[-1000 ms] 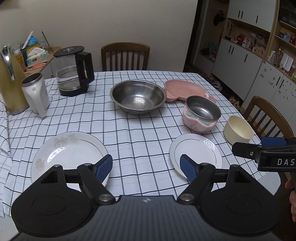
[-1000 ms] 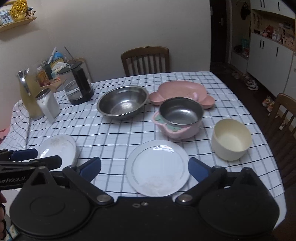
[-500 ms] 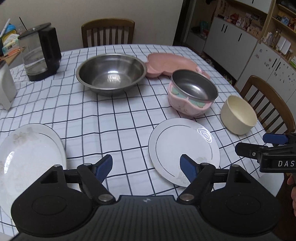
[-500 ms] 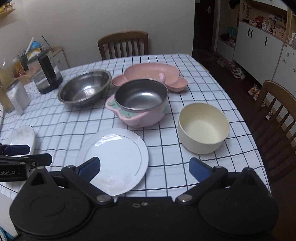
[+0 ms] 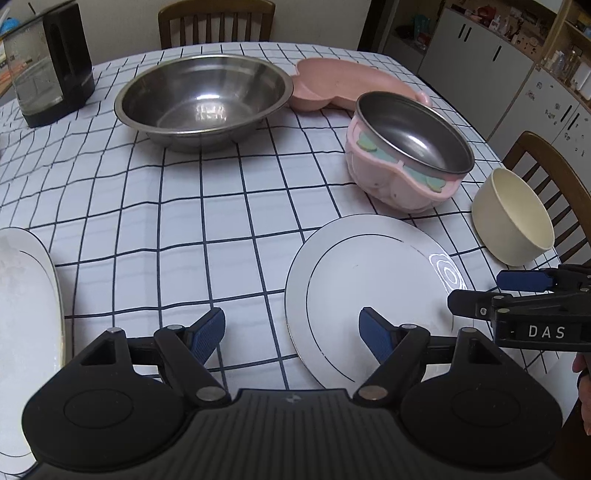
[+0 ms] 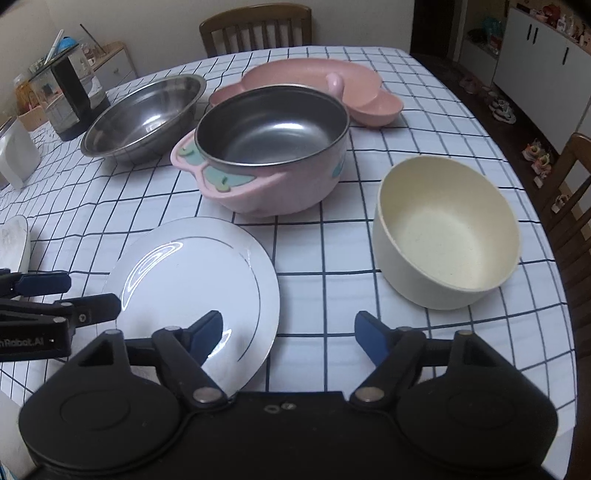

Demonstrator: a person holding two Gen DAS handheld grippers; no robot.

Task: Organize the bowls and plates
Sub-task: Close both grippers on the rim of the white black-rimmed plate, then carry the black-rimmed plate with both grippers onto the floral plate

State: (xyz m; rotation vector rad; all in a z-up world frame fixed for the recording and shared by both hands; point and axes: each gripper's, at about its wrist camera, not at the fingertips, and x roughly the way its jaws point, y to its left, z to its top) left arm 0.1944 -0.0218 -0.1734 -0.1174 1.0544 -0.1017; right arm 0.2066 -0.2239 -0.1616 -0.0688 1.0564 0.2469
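Note:
A white plate with a thin rim line (image 5: 373,291) (image 6: 192,277) lies near the table's front edge. My left gripper (image 5: 291,325) hovers open just left of it, its right fingertip over the plate's near rim. My right gripper (image 6: 288,325) hangs over the cloth between that plate and the cream bowl (image 6: 447,236) (image 5: 513,218). Its jaws are closing with nothing gripped. Behind stand the pink bowl with a steel liner (image 5: 410,155) (image 6: 269,155), a large steel bowl (image 5: 203,99) (image 6: 144,110) and a pink divided plate (image 5: 347,85) (image 6: 314,77). A second white plate (image 5: 26,314) (image 6: 14,240) lies far left.
A glass kettle (image 5: 51,62) (image 6: 74,96) and a white container (image 6: 14,155) stand at the back left. Wooden chairs stand at the far side (image 5: 218,22) and the right side (image 5: 554,166). The table's right edge runs close to the cream bowl.
Both grippers have come forward and down toward the table, so the dishes look larger. The left view swung from the far-left plate to the middle one. The right gripper's jaws have narrowed.

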